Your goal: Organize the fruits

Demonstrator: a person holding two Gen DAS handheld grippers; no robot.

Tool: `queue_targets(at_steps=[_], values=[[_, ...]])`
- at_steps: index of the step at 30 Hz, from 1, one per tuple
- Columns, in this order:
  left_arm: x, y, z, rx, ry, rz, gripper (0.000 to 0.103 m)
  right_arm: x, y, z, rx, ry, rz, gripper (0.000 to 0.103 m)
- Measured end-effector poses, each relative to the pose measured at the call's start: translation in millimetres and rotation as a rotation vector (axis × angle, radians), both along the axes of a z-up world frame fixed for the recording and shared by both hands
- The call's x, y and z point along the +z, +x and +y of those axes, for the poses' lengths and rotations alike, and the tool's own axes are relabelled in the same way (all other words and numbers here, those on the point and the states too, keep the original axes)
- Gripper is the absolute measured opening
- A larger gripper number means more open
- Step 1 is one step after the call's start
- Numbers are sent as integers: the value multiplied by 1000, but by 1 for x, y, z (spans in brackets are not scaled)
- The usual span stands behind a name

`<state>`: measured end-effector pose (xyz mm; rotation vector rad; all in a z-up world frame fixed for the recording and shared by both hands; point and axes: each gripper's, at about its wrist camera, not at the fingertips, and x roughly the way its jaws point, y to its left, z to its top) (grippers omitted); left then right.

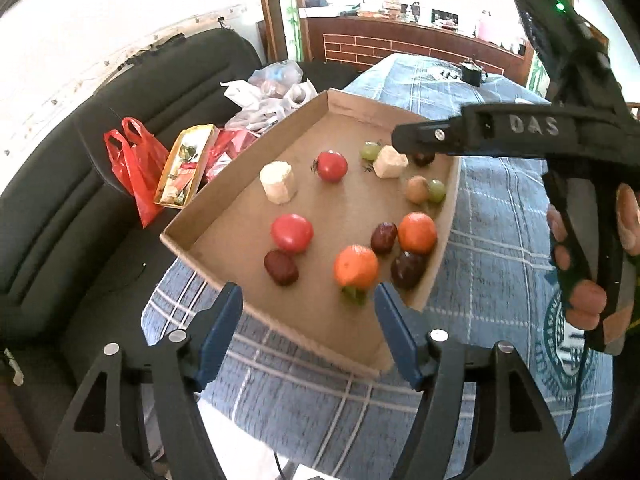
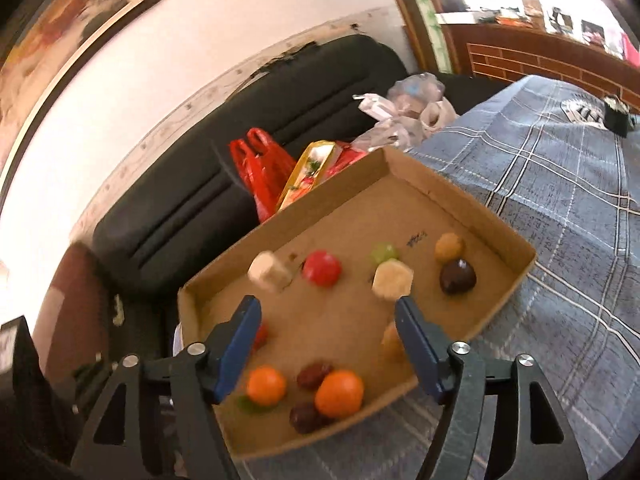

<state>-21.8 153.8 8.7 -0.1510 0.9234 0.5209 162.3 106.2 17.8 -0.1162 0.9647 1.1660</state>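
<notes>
Left gripper (image 1: 308, 336), fingers spread wide and holding nothing, is hovering over the near edge of the cardboard tray (image 1: 180, 240). Just ahead of its fingertips, an orange (image 1: 356, 266) is lying with a dark plum (image 1: 408, 269) to its right and a dark red date (image 1: 281, 267) to its left. Beyond these, a red tomato (image 1: 292, 233), a second date (image 1: 384, 238) and a second orange (image 1: 417, 232) are resting. Farther on, two pale cut blocks (image 1: 279, 182) are standing on either side of another tomato (image 1: 332, 166), with green grapes (image 1: 371, 150) near the far one.

Right gripper (image 2: 328, 344), likewise spread and empty, is reaching over the tray from the right in the left wrist view; the right hand (image 1: 588, 268) is gripping its handle. The tray is sitting on a blue plaid cloth (image 1: 500, 220). To the far left, a red plastic bag (image 1: 134, 164) is lying on a black sofa (image 1: 80, 160).
</notes>
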Motion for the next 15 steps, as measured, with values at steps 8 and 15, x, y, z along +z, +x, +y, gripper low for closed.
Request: queue_targets(at_steps=[8, 15], values=[[10, -26, -20, -17, 50, 11, 68, -3, -28, -24, 84, -45, -51, 74], [17, -45, -27, -15, 61, 1, 68, 4, -53, -37, 155, -79, -139, 74]])
